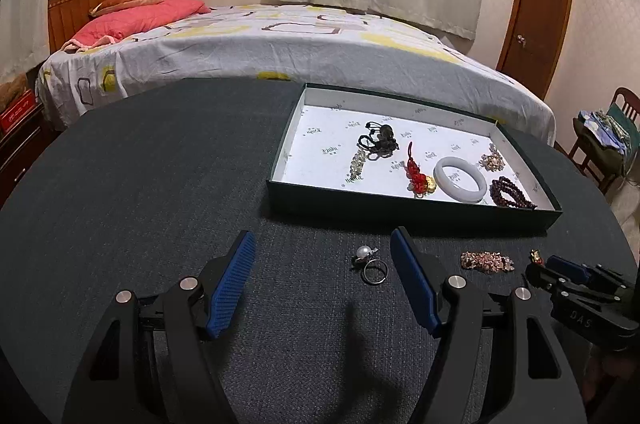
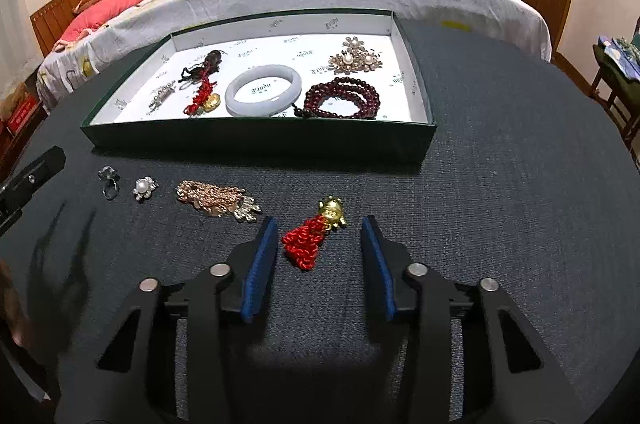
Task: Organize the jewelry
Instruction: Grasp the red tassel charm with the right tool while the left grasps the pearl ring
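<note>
A dark green tray [image 2: 256,139] with a white lining holds a pale bangle [image 2: 262,91], a dark red bead string [image 2: 340,99], a pearl brooch [image 2: 356,57], a red-and-gold charm [image 2: 204,95] and a dark corded piece [image 2: 204,63]. On the dark table lie a ring [image 1: 374,270], a pearl piece [image 1: 364,252], a pink-gold chain bracelet [image 2: 216,199] and a red knotted charm with a gold figure [image 2: 316,234]. My right gripper [image 2: 320,224] is open around the red charm. My left gripper [image 1: 323,238] is open, the ring just inside its right finger.
The round dark table [image 2: 500,203] ends close to a bed [image 1: 280,43] behind the tray. A wooden door [image 1: 540,7] and a chair [image 1: 608,143] with clutter stand at the right. The right gripper shows at the right edge of the left wrist view [image 1: 560,270].
</note>
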{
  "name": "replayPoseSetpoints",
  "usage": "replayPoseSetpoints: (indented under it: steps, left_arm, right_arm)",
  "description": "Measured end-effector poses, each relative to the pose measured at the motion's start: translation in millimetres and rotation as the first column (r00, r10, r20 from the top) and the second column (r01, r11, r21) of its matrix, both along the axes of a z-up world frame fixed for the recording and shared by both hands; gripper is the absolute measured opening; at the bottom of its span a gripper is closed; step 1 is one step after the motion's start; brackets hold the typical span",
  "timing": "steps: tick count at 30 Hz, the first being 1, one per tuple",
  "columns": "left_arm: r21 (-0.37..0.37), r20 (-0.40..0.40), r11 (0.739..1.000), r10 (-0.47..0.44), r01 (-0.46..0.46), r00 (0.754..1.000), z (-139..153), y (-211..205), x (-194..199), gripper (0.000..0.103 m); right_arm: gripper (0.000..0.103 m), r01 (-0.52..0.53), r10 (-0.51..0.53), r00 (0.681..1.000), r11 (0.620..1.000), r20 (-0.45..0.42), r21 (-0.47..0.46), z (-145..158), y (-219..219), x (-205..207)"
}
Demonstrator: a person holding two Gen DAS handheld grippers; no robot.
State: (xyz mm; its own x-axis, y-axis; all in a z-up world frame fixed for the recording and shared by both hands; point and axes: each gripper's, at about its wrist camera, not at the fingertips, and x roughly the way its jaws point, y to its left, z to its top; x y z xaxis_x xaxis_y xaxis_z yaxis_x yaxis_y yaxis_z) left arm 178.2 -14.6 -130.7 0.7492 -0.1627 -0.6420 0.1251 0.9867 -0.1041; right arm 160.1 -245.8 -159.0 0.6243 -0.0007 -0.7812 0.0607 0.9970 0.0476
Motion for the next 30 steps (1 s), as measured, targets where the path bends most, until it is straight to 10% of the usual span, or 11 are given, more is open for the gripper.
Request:
replayPoseSetpoints:
  steps: [4, 30]
  left_arm:
    - [0.005, -0.013, 1.000, -0.001, 0.002, 1.000, -4.0, -0.3, 1.3, 0.068]
    - [0.060, -0.172, 0.997, -0.041, 0.052, 0.984, -34.4, -16.7, 28.9, 0.057]
  right_arm:
    - [0.012, -0.002, 0.002, 1.000, 1.000, 0.004, 0.013, 0.2, -3.9, -1.5]
    - [0.010, -0.006, 0.004, 0.999, 0.998, 0.038, 0.055, 3.4, -18.0, -3.0]
